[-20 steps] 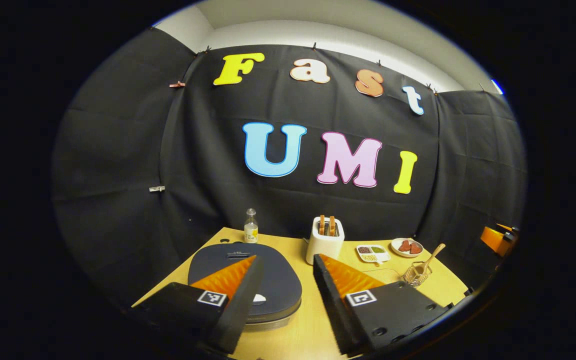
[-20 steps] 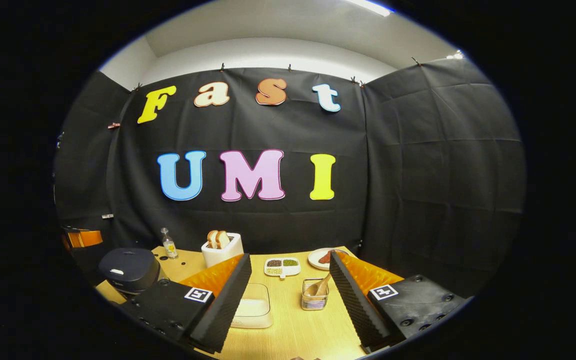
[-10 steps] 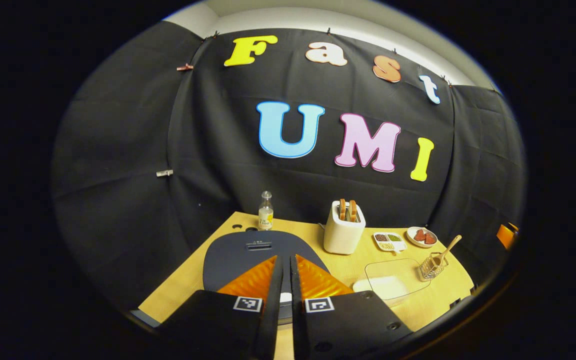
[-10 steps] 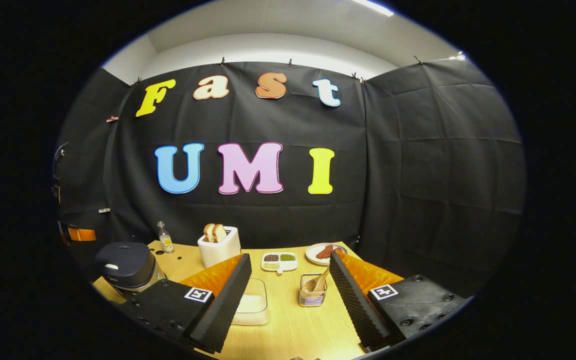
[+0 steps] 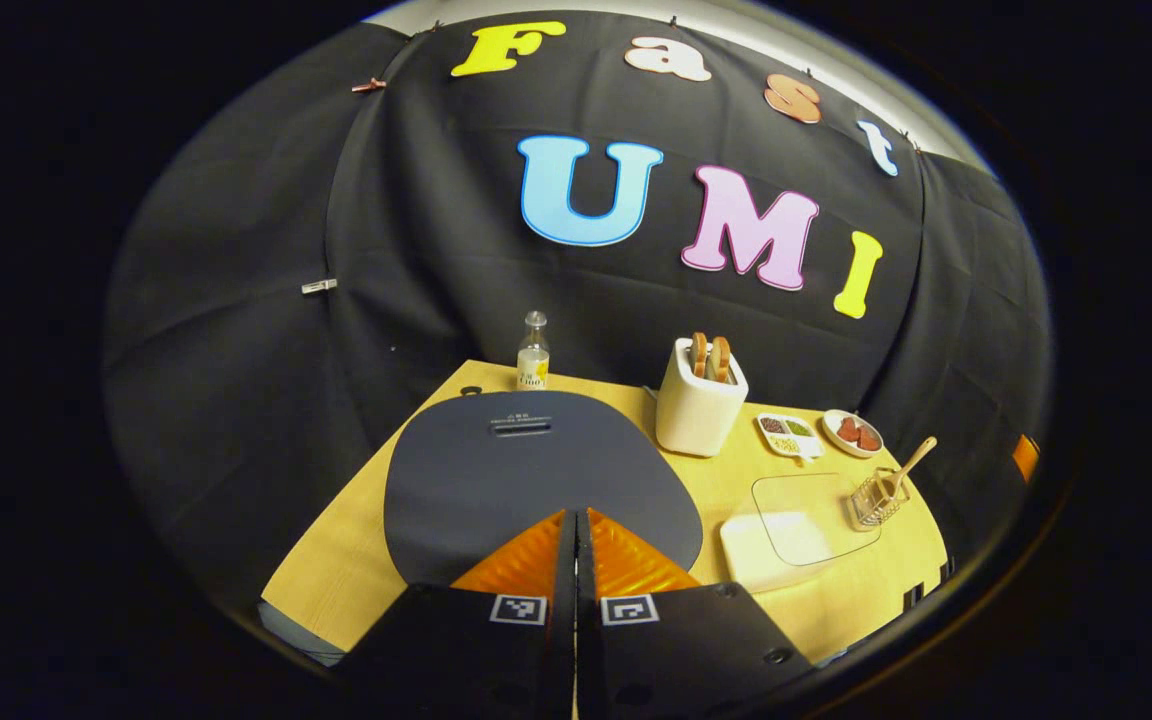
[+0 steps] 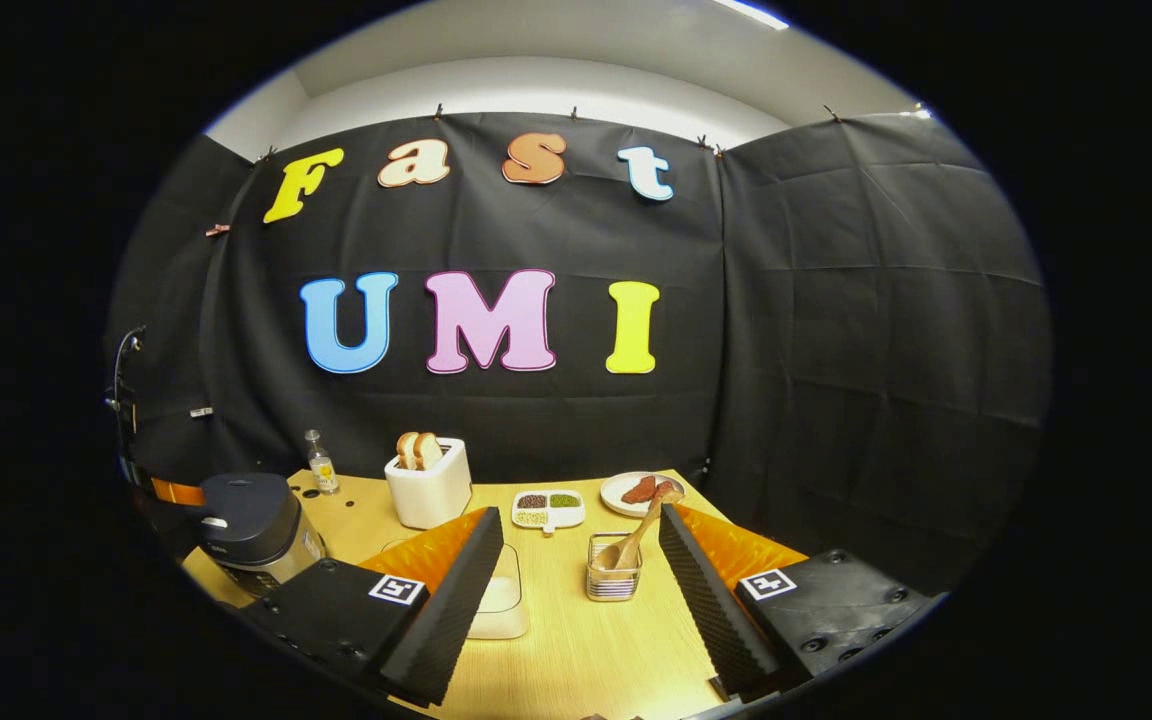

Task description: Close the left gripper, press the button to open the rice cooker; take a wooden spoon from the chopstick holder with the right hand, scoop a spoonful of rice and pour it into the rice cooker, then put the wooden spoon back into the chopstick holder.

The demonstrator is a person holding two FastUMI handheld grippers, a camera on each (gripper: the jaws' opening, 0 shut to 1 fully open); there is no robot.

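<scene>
Left gripper view: the wire chopstick holder (image 5: 872, 497) sits at four o'clock on the table (image 5: 356, 570), wooden spoon (image 5: 908, 466) leaning out of it. The clear rice container (image 5: 786, 525) lies just left of it. The rice cooker (image 5: 536, 475), dark, lid down, fills centre; the left gripper (image 5: 576, 530), fingers pressed together, is over its near edge.

Right gripper view: holder (image 6: 614, 578) dead centre at six o'clock, spoon (image 6: 642, 525) tilted toward one. The right gripper (image 6: 581, 560) gapes wide, empty. Cooker (image 6: 246, 515) at eight o'clock.

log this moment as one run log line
left claw: shut, over rice cooker lid | lid: closed | right claw: open | wooden spoon: in chopstick holder
</scene>
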